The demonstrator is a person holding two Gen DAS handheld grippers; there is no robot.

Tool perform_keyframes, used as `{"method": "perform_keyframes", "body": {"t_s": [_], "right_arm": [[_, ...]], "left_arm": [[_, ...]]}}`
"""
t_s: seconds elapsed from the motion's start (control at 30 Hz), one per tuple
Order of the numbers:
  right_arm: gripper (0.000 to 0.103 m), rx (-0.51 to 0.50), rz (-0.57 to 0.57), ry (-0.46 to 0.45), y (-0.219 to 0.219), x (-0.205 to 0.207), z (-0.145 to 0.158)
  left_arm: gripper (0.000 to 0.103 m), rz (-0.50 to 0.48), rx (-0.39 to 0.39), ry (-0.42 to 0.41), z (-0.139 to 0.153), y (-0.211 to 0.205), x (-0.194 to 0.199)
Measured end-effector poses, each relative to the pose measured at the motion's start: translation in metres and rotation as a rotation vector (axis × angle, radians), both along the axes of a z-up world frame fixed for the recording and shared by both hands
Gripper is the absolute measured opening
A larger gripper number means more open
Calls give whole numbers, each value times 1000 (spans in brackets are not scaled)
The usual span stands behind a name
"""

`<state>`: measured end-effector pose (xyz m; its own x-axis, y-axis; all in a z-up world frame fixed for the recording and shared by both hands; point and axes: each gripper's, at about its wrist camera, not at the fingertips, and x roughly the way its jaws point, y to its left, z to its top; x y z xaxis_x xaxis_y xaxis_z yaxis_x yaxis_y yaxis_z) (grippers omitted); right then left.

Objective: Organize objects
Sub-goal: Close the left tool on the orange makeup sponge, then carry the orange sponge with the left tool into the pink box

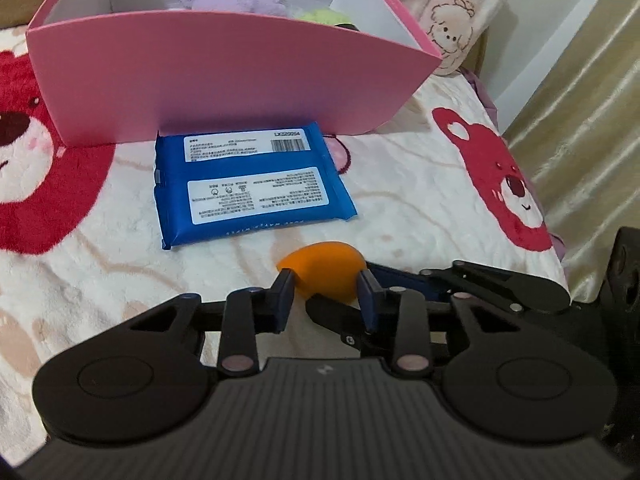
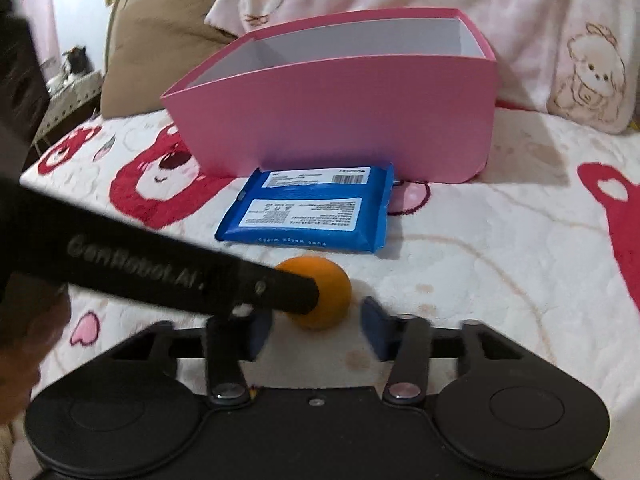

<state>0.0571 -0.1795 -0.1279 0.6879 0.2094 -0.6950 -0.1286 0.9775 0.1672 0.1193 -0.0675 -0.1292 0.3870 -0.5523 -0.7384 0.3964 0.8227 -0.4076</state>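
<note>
Your left tool [image 1: 326,290] clamps the orange sponge [image 1: 324,276]; your right tool [image 2: 316,328] stands empty, part-open. Plush items [image 1: 228,2] already sit in the pink box [image 1: 224,80]; sponge and blue wipes pack [image 1: 252,184] remain on the bed.

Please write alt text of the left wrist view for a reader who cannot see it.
The left gripper is shut on an orange egg-shaped sponge lying on a bear-print blanket. Beyond lie a blue wet-wipes pack and a pink box holding plush toys.

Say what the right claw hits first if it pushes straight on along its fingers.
The orange sponge, just ahead of the right claw and slightly left of its centre line, already clamped by the left claw. Beyond it lies the blue wipes pack, though depth is unclear.
</note>
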Motion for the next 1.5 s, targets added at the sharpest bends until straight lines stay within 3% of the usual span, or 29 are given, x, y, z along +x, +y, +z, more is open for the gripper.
{"method": "perform_keyframes", "body": {"t_s": [0.2,0.6,0.87,1.17,1.37,1.5], "right_arm": [[40,-54,9,-26,9,-10,8],[39,-18,-5,-23,15,-43,33],[39,-48,42,-63,28,-48,73],[39,-30,79,-155,41,-30,143],[39,-121,102,-193,49,0,177],[39,-133,105,-182,45,32,188]], "left_arm": [[33,-5,-41,-5,4,5,-6],[32,17,24,-37,35,3,-49],[32,56,29,-84,81,16,-61],[32,116,27,-169,158,36,-52],[32,103,0,-189,188,41,-18],[31,108,0,-195,191,40,10]]}}
